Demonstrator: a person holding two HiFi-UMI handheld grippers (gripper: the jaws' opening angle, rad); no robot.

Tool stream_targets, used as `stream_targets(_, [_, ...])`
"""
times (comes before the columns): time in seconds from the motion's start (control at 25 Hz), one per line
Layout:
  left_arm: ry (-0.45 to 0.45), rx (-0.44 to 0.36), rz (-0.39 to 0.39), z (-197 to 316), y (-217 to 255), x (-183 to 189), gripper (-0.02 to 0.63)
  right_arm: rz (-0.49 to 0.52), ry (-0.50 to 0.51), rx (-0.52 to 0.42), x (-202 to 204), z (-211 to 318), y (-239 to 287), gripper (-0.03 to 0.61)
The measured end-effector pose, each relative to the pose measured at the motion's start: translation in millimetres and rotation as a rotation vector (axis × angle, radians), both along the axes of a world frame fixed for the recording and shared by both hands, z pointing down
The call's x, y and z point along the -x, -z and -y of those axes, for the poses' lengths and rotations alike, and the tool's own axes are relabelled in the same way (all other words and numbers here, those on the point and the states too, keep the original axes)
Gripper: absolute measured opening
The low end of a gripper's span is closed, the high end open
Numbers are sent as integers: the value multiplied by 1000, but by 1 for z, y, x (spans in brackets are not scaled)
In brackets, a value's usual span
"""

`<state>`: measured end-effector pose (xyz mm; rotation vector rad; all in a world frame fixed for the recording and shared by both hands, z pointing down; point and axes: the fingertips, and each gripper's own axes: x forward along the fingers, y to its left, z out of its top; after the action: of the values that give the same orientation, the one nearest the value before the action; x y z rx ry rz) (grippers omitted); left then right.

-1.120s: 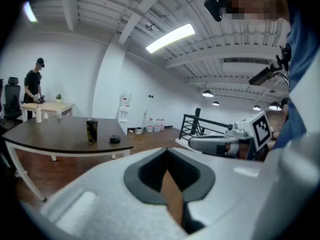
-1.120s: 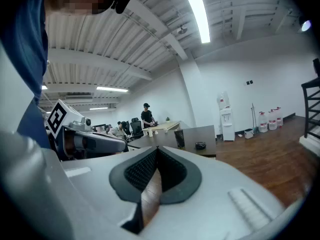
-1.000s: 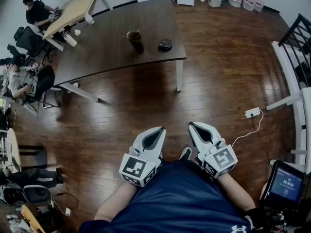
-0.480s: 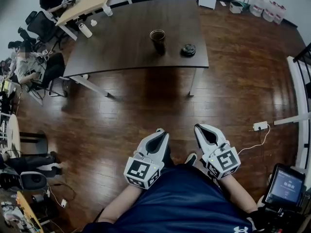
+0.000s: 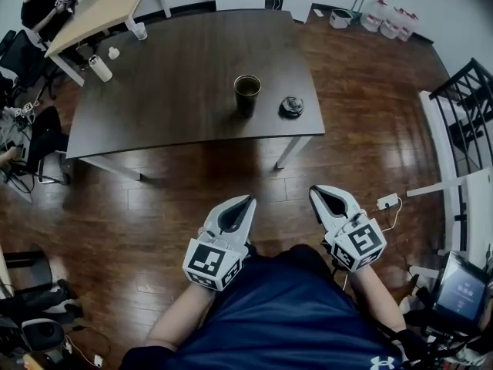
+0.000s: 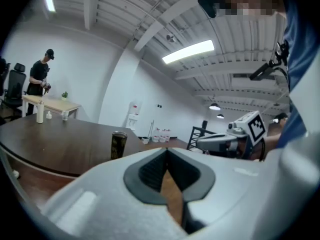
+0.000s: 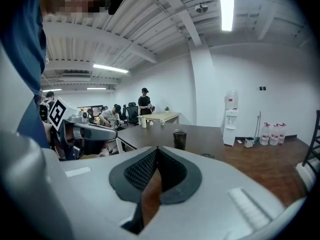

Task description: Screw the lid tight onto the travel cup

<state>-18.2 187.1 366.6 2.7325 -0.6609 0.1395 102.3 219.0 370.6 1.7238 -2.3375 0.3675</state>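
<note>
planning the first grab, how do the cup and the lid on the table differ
The cup stands tall and upright with its mouth open; the lid is a low, flat disc. In the head view the cup sits left of the lid, apart from it. Both are dark and rest on the table.

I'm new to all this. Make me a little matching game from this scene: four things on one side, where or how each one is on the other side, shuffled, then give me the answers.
Things:
1. travel cup
2. lid
3. left gripper
4. power strip

Places or states:
A. lies on the wooden floor, at the person's right
B. stands uncapped on the dark table
C. lies on the table just right of the cup, apart from it
D. shut and empty, held over the floor, short of the table

Pairs: 1-B, 2-C, 3-D, 4-A.
</note>
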Motion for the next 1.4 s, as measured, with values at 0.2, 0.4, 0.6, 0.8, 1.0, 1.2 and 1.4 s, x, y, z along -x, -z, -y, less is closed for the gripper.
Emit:
stream_targets(0.2, [-1, 12, -32, 43, 3, 8, 5, -74, -49, 51, -25, 38, -2, 11])
stream_targets(0.4, [-7, 41, 9, 79, -8, -2, 100, -173, 23, 131, -63, 86, -26, 14])
stream_targets(0.6, [28, 29, 110, 112, -16, -27, 167, -396, 197, 189, -111, 150, -64, 186])
stream_targets(0.8, [74, 40, 184, 152, -20, -59, 226, -549, 412, 291, -140, 216, -114, 246])
stream_targets(1.0, [112, 72, 251, 181, -33, -77, 244, -617, 576, 420, -156, 261, -174, 287])
stream_targets(1.2, [106, 125, 240, 193, -46, -87, 237, -683, 698, 535, -158, 273, -215, 298])
stream_targets(1.4, [99, 154, 208, 210, -56, -83, 221, -709, 766, 634, -154, 276, -239, 347])
